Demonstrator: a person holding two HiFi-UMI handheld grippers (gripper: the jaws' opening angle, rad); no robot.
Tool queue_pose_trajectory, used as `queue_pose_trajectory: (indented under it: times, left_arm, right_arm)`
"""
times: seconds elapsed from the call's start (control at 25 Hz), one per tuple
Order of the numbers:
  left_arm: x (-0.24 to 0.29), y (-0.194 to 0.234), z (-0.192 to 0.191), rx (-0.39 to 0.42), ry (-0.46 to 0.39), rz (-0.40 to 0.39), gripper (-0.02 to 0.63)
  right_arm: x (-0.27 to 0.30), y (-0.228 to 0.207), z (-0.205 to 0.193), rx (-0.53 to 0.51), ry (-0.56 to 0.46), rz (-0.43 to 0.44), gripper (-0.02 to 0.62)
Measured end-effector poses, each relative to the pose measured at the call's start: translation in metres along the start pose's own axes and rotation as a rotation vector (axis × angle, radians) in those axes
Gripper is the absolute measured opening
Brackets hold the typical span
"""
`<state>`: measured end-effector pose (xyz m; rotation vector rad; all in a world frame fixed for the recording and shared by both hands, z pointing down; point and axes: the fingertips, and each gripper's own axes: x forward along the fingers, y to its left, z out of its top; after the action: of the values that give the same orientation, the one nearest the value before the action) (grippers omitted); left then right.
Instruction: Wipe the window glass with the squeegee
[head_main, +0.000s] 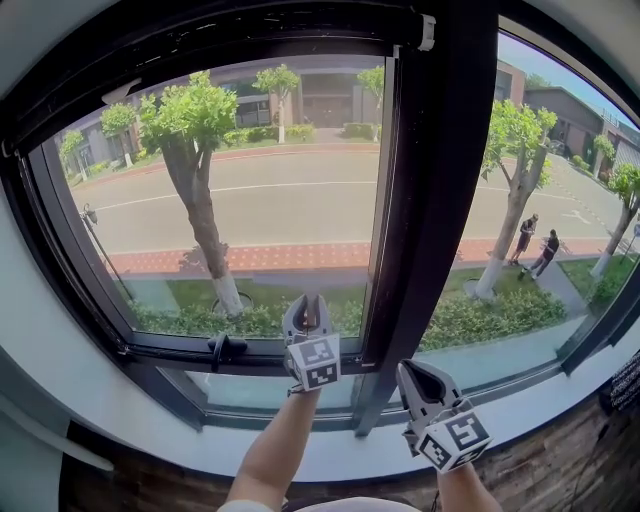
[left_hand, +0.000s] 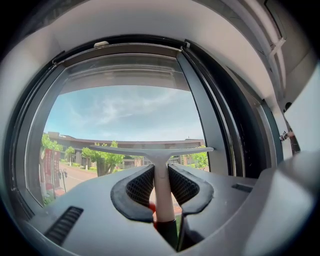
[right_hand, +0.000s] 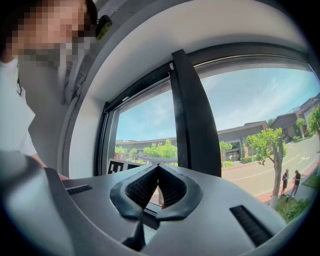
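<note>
White plastic makes up the squeegee (left_hand: 156, 172): a slim stem rising to a wide, thin T-shaped blade, with a darker, red-edged section lower down. The left claw (left_hand: 160, 175) is clamped on that stem, its ribbed pads pressing it from both sides. In the head view this claw (head_main: 307, 322) sits at lower centre, in front of the bottom edge of the left window pane (head_main: 290, 200), with the blade pointing up. Whether the blade touches the glass I cannot tell.

The right claw (right_hand: 158, 170) has its jaws pressed together on nothing, and hangs lower right of the frame (head_main: 425, 385), in front of the dark mullion (head_main: 430, 200). A black window handle (head_main: 225, 350) sits on the lower frame, left of the squeegee.

The step in hand looks like positioning before a stroke. The next move probably calls for laying the blade flat against the pane and drawing it across with even pressure, clear of the handle.

No brand or lettering is readable; the marker cubes (head_main: 318, 362) carry only black-and-white square patterns.
</note>
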<state>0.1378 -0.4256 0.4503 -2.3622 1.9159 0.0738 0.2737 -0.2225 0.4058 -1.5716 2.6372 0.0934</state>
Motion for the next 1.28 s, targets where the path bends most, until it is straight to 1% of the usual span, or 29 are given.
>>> queue_pose_trajectory:
  times: [0.2, 0.36, 0.52, 0.64, 0.84, 1.28]
  left_arm:
    - [-0.004, -0.002, -0.03, -0.025, 0.052, 0.008, 0.092]
    - [-0.004, -0.003, -0.052, -0.019, 0.076, 0.01, 0.092]
    - [-0.004, -0.004, -0.056, -0.018, 0.077, 0.013, 0.092]
    - [-0.006, -0.005, -0.066, -0.02, 0.1, 0.014, 0.092]
    - [-0.012, -0.006, -0.095, -0.019, 0.173, 0.009, 0.092]
    - [-0.022, -0.009, -0.16, -0.052, 0.345, -0.004, 0.092]
  right_arm:
    - [-0.002, -0.001, -0.003, -0.002, 0.007, -0.003, 0.011]
    - [-0.004, -0.003, -0.006, -0.005, 0.015, -0.008, 0.011]
    - [-0.005, -0.005, -0.008, -0.01, 0.022, -0.008, 0.009]
    - [-0.005, -0.005, -0.008, -0.014, 0.031, -0.012, 0.011]
    - [-0.004, -0.006, -0.011, -0.01, 0.03, -0.006, 0.011]
    - [-0.004, -0.003, -0.021, 0.0, 0.049, -0.01, 0.011]
